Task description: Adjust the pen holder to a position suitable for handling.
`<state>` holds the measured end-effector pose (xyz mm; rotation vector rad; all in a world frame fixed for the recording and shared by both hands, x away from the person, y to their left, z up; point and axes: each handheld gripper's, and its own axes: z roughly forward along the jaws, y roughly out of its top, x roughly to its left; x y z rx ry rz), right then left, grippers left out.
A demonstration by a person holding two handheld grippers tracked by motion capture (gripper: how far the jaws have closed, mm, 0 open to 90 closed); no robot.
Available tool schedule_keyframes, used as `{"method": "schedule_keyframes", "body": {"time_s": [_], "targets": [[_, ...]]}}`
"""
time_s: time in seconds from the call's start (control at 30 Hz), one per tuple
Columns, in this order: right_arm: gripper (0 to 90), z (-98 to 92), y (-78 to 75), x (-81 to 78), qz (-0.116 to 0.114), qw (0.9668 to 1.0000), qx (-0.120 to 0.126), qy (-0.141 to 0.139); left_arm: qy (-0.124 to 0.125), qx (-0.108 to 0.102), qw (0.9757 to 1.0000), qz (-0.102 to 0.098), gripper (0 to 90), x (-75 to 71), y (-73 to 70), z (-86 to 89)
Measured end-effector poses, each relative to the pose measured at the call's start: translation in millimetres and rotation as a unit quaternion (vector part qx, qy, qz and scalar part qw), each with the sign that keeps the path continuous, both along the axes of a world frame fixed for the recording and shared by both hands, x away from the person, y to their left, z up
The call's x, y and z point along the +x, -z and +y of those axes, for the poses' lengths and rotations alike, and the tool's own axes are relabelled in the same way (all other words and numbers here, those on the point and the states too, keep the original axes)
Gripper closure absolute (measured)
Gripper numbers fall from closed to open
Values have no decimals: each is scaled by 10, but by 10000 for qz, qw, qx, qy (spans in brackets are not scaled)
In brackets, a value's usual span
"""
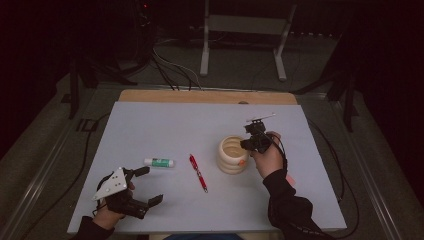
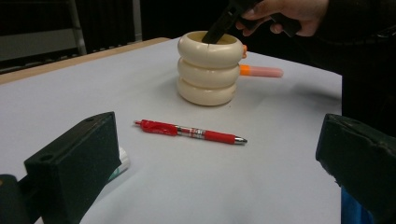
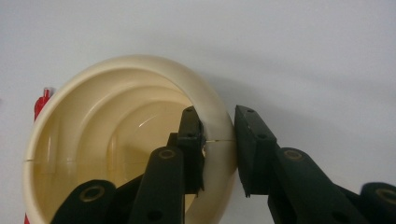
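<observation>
Cream ringed holder (image 1: 232, 155) has its rim pinched by the right gripper (image 1: 250, 143). At nine o'clock lie a red pen (image 1: 198, 172) and glue stick (image 1: 159, 162); the left gripper (image 1: 150, 186) gapes empty.

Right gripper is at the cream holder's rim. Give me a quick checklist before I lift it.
1. Right gripper astride the holder wall, one jaw inside, one outside: ok.
2. Both pads pressing the rim: cannot tell; outer one shows a sliver of gap.
3. Holder upright on the table: ok.
4. Red pen clear of the holder: ok.
5. Orange-capped marker touching the holder's base: cannot tell.
6. Left gripper open, away: ok.
</observation>
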<state>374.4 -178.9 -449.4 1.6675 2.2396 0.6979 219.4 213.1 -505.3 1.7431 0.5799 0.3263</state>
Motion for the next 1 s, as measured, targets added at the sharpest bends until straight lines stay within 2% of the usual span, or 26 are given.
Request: {"method": "schedule_keyframes", "body": {"time_s": [0.2,0.33,0.43,0.77,1.0], "targets": [[714,-53,33,26,59,9998,194,57,-2,10,10000,-6,1,-1,1,0],[696,-51,42,30,43,9997,242,40,3,22,10000,-5,1,1,2,-2],[659,-51,31,30,42,9995,303,21,2,20,10000,-3,2,0,2,0],[543,-49,-89,-28,-150,9990,391,-139,7,16,10000,-1,1,2,3,0],[481,-42,-234,-94,-419,9980,424,-226,8,17,10000,-3,1,1,2,0]]}}
